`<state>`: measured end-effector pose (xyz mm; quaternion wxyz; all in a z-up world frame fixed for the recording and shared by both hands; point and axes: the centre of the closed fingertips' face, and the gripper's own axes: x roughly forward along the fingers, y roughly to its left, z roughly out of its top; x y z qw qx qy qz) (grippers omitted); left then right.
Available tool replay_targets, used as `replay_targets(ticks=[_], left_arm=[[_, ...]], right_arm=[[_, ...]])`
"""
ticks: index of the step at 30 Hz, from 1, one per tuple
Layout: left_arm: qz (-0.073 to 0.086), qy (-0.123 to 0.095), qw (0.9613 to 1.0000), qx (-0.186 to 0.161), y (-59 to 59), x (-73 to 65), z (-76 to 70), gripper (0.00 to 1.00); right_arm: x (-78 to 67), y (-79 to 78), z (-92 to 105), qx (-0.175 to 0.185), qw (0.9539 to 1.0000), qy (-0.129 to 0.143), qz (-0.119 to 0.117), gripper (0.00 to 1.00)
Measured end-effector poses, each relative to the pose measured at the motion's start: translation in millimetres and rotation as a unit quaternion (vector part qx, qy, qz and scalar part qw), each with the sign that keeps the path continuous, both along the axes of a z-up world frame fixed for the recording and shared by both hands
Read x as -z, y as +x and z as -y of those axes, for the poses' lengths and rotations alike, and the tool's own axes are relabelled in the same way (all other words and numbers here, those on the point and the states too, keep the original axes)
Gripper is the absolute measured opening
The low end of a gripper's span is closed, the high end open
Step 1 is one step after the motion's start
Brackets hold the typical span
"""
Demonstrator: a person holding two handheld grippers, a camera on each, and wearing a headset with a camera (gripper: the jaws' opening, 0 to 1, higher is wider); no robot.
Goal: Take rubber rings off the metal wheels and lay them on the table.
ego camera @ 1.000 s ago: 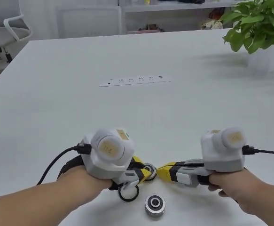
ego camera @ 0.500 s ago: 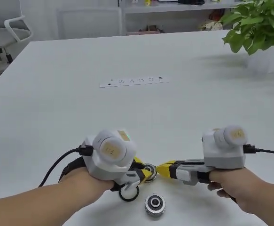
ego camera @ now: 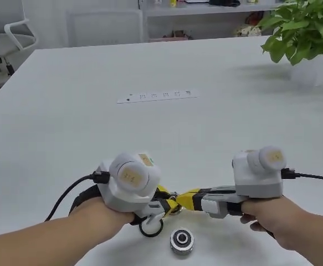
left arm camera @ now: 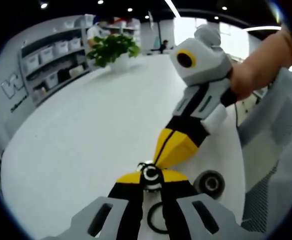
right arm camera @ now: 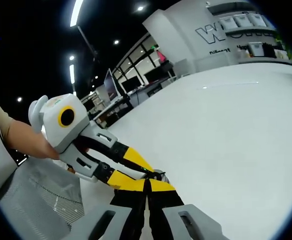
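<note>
Metal wheel (left arm camera: 150, 174) sits clamped in left fingers (left arm camera: 128, 178); right fingers (left arm camera: 176, 147), pinched shut, touch it.

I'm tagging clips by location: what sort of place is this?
Probably an office or meeting room: a large white table with a socket strip on it, a swivel office chair beyond its far corner, a potted plant, and shelves of storage boxes along a wall.

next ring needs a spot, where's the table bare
Widest free patch: the table between the power strip and the left tool and right tool. Also bare to the right, in front of the potted plant. Crowded at the near edge: both tool tips, a loose rubber ring and a metal wheel.
</note>
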<state>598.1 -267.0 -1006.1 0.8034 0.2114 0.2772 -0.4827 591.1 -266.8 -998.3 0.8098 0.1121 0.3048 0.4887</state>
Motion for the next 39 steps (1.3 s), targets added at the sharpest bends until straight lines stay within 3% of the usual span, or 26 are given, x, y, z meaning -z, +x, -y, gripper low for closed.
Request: replay_targets(ticks=[21, 24, 26, 29, 34, 39], left_arm=[[-0.006, -0.004, 0.9999, 0.007, -1.8, -0.4, 1.8, 0.13], [-0.009, -0.010, 0.9999, 0.006, -1.9, -0.7, 1.7, 0.13], [-0.020, -0.016, 0.9997, 0.000, -1.6, -1.3, 2.0, 0.14], [-0.015, -0.010, 0.9998, 0.004, -3.4, -1.5, 2.1, 0.14], [-0.027, -0.016, 0.9995, 0.006, -7.6, -3.4, 1.8, 0.19], [-0.017, -0.027, 0.9992, 0.025, -16.2, -16.7, 1.6, 0.24]], right_arm=[[-12.9, -11.9, -1.7, -0.019, 0.9983, 0.045, -0.030, 0.00], [-9.0, -8.0, 0.8, -0.012, 0.9991, 0.033, -0.024, 0.00], [-6.1, -6.6, 2.2, -0.008, 0.9996, 0.021, -0.019, 0.00], [-1.8, -5.6, 4.3, -0.002, 0.9998, 0.011, -0.018, 0.00], [-2.4, -5.2, 5.2, 0.003, 0.9997, 0.014, -0.018, 0.00], [-7.7, -4.2, 5.8, 0.005, 0.9997, 0.019, -0.015, 0.00]])
